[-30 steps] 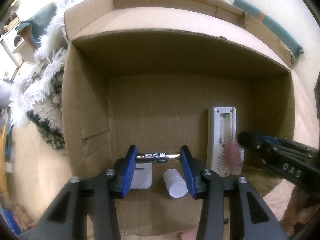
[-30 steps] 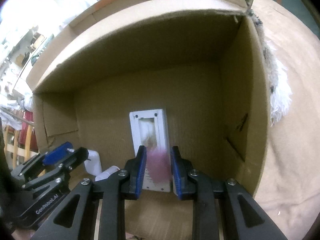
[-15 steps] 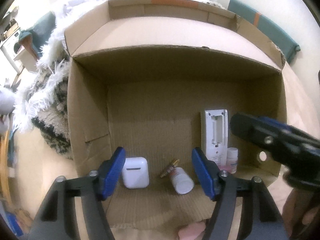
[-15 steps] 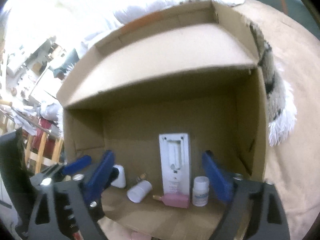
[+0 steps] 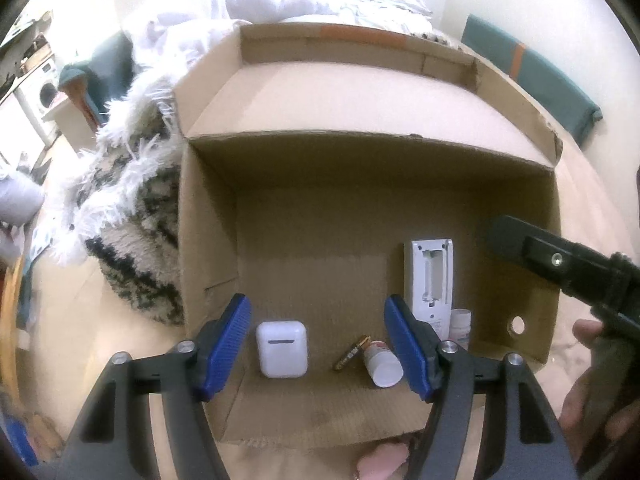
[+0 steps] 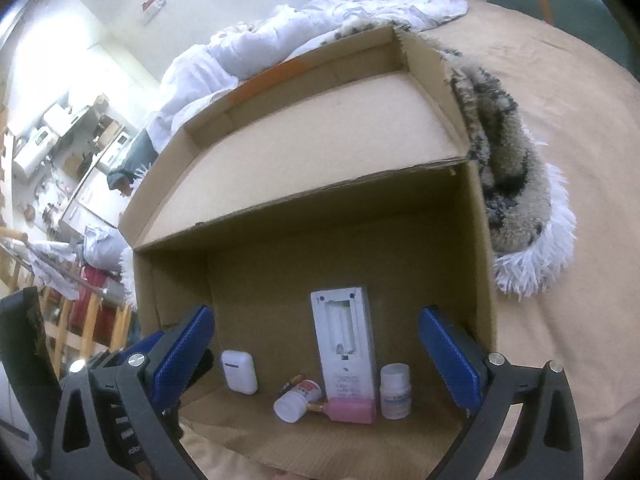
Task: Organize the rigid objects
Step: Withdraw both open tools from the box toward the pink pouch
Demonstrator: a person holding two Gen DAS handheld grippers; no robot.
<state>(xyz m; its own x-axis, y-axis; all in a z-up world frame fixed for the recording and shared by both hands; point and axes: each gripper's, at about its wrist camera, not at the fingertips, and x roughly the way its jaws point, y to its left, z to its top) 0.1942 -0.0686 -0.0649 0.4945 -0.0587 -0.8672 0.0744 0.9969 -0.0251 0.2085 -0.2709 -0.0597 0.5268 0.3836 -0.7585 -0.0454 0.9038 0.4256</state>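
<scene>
Blue-padded jaws of the left gripper (image 5: 318, 342) stand apart and empty; between them, beyond the tips, lie a white earbud case (image 5: 282, 349), a small battery (image 5: 351, 353) and a tipped white bottle (image 5: 383, 363). Right gripper (image 6: 316, 358) jaws gape wide, framing a white remote (image 6: 345, 346), pink bottle (image 6: 350, 410) and upright pill bottle (image 6: 395, 390), labels unreadable. All sit in the cardboard box (image 5: 208, 240) on the bed.

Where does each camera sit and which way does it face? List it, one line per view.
Left wrist: on the left gripper, looking down into the cardboard box; its open blue-padded fingers, the right gripper and a hand show.
Right wrist: on the right gripper, facing the same box from the right; its wide-open fingers and the left gripper show.
Shared: earbud case, remote, battery.
</scene>
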